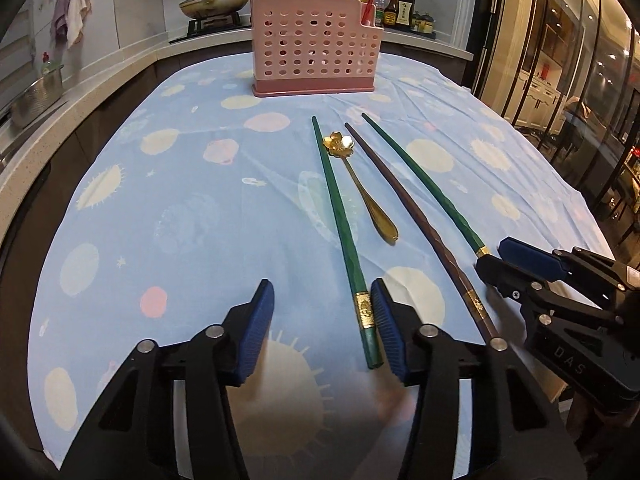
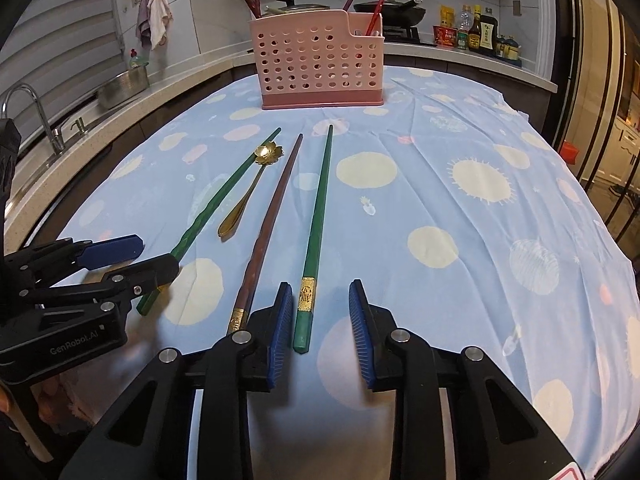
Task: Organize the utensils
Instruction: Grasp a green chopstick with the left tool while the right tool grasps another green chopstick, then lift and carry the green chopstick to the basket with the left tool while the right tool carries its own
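On the blue patterned cloth lie two green chopsticks, a brown chopstick and a gold flower-bowl spoon. My left gripper (image 1: 322,300) is open; the left green chopstick (image 1: 340,224) has its thick end between the fingers, close to the right pad. My right gripper (image 2: 320,304) is open with the thick end of the right green chopstick (image 2: 318,208) between its fingers. The brown chopstick (image 2: 272,216) and the spoon (image 2: 250,190) lie between the two green ones. A pink perforated utensil holder (image 1: 314,50) stands upright at the far end with red chopsticks in it.
The other gripper shows at each view's side edge: the right one (image 1: 532,276) and the left one (image 2: 120,260). A kitchen counter with a sink (image 2: 28,120), pans, a metal bowl and sauce bottles (image 2: 480,36) curves around the table. Glass doors stand on the right.
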`<state>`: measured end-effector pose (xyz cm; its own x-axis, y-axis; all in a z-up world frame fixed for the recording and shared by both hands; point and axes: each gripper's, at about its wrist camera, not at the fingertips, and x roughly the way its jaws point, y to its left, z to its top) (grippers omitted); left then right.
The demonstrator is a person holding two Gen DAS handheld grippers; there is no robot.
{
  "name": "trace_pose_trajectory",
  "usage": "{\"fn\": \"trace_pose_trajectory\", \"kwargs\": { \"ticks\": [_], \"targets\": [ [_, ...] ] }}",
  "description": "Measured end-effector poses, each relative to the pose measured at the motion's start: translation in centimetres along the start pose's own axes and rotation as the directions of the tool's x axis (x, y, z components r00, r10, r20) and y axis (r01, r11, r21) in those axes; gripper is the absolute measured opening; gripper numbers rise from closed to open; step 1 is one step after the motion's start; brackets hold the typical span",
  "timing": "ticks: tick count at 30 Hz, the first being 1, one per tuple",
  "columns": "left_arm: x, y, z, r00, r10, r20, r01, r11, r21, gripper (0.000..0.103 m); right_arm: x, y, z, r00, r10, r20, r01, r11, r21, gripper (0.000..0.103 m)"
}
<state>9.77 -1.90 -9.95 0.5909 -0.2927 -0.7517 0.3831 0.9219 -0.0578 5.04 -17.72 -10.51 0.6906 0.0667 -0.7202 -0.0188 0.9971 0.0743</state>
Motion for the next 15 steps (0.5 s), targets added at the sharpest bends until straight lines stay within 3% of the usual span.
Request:
{"fn": "trace_pose_trajectory", "kwargs": {
  "ticks": [5,8,15],
  "targets": [
    [-0.2,-0.6,-0.3,1.0,-0.027,0.002,0.027,1.0,0.015,0.019,-0.1,0.1,-0.2,1.0,0.0,0.006,0.0,1.0,-0.007,0.011],
    [-0.2,-0.5,-0.3,0.999,-0.05,-0.006,0.05,0.999,0.01,0.009,-0.3,-0.1,-0.3,1.0,0.0,0.008,0.0,1.0,0.003,0.007],
    [-1.5,0.7,-0.1,0.997,-0.08,-0.007,0.08,0.996,-0.04,0.008,-2.1,-1.0,-0.2,0.999,0.01,0.036,-0.011,0.999,0.033,0.007]
  ]
}}
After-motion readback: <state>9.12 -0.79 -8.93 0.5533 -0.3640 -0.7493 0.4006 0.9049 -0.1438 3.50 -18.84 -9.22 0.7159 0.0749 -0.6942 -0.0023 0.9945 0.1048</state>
